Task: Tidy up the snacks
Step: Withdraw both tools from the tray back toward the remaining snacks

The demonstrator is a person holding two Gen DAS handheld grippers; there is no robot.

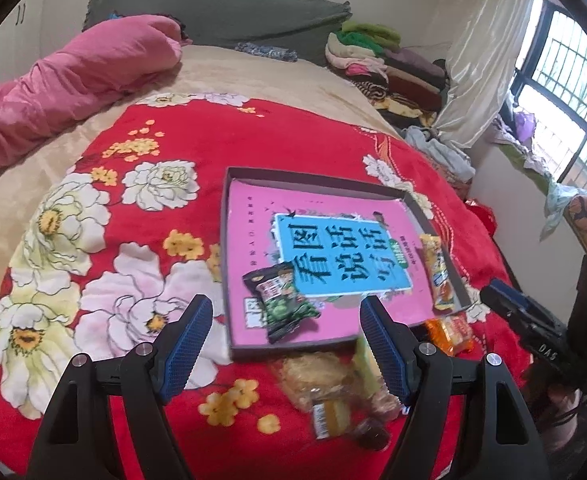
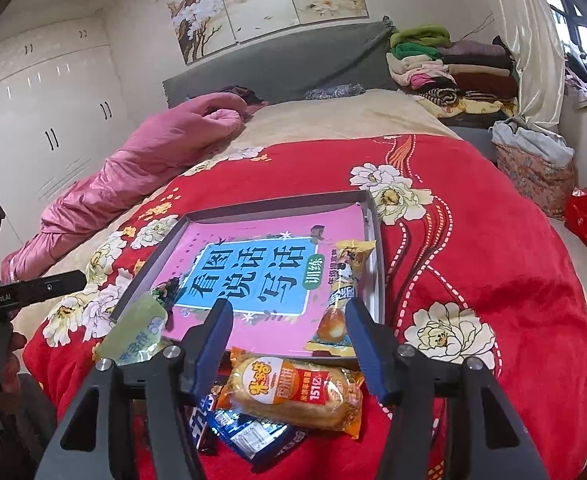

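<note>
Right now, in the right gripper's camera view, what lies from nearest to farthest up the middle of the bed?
Blue snack packet → orange rice-cracker packet → shallow tray with pink book → red flowered blanket → grey headboard.

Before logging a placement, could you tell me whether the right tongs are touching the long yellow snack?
Apart: the right wrist view shows right tongs open, long yellow snack lying unpinched in the box.

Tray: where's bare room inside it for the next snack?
The tray is free across its middle and far half, between the green packet and yellow packet. The near edge is crowded, with loose snacks piled just outside.
</note>
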